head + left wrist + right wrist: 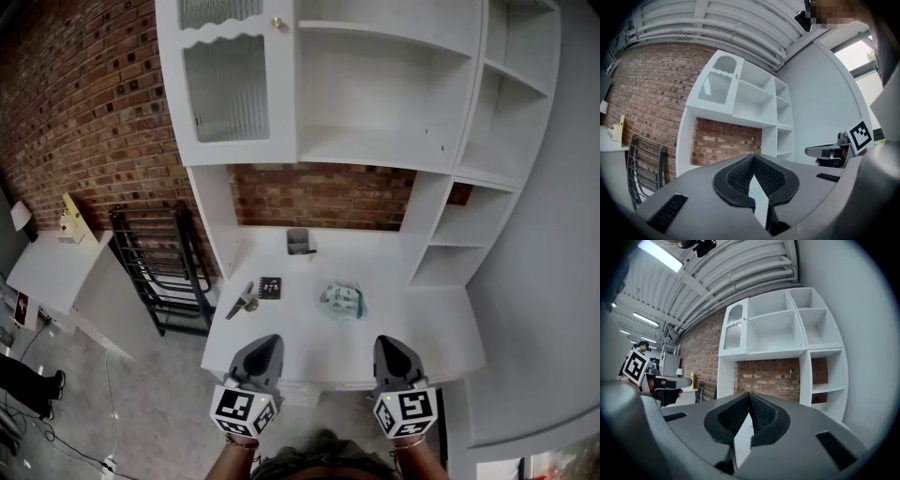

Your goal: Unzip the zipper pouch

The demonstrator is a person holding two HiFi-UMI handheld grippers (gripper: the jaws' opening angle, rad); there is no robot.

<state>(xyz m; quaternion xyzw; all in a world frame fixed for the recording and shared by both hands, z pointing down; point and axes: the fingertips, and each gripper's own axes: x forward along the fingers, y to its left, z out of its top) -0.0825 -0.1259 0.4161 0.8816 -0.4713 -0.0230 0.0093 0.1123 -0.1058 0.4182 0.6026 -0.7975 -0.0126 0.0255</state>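
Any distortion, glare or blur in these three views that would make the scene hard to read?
Head view: strong fisheye bend on the white shelf unit, even light, zipper pouch small but sharp. Left gripper view: window blown out, corners vignetted dark. Right gripper view: ceiling light glares, the shelves bow outward, no motion blur.

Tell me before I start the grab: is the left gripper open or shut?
Shut. The left gripper shows jaws meeting at the tips, nothing between them.

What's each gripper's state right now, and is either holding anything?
Left gripper: jaws closed, nothing between them.
Right gripper: jaws closed, nothing between them.
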